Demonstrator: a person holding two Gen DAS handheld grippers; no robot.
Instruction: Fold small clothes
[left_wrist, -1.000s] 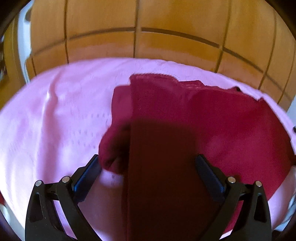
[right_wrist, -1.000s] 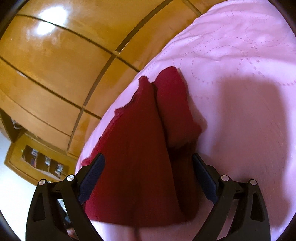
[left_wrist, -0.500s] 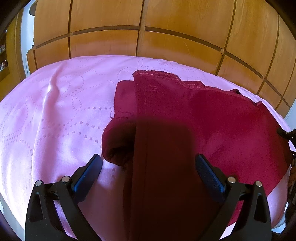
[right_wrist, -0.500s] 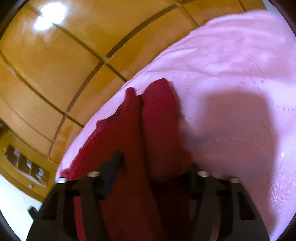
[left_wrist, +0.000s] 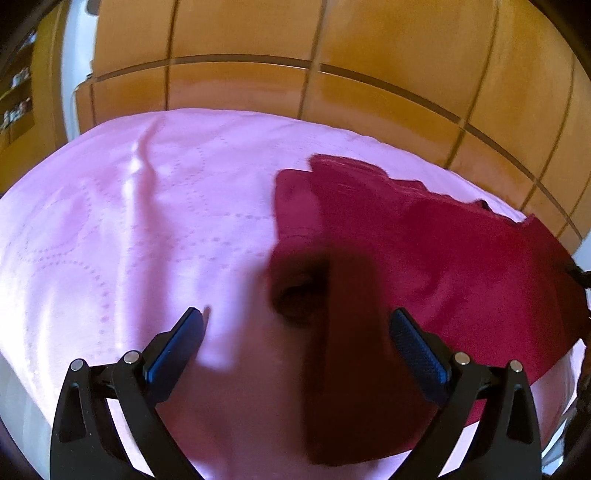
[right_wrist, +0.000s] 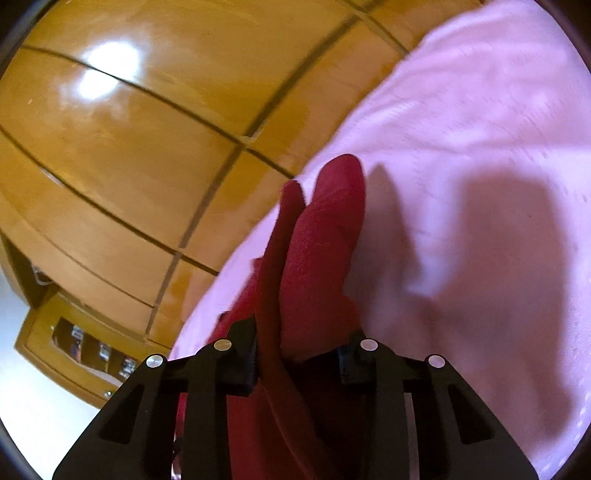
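A dark red garment (left_wrist: 461, 266) lies on the pink bedspread (left_wrist: 147, 221), folded lengthwise, with one sleeve opening facing me in the left wrist view. My left gripper (left_wrist: 295, 314) hovers open over its near left part, the cloth's edge between the wide-spread fingers but untouched. In the right wrist view the red garment (right_wrist: 321, 240) rises in a bunched fold. My right gripper (right_wrist: 299, 350) has its jaws closing, and the pads pinch that fold between them.
Glossy wooden cupboard panels (left_wrist: 332, 92) stand right behind the bed, also filling the left of the right wrist view as cupboard panels (right_wrist: 110, 147). A low wooden shelf (right_wrist: 92, 347) with small items sits beyond the bed's corner. Pink bedspread (right_wrist: 480, 184) spreads to the right.
The right jaws have come together from wide open onto the red cloth, which now stands up in a narrow fold. The left gripper has drifted left, so the garment sits further right in its view.
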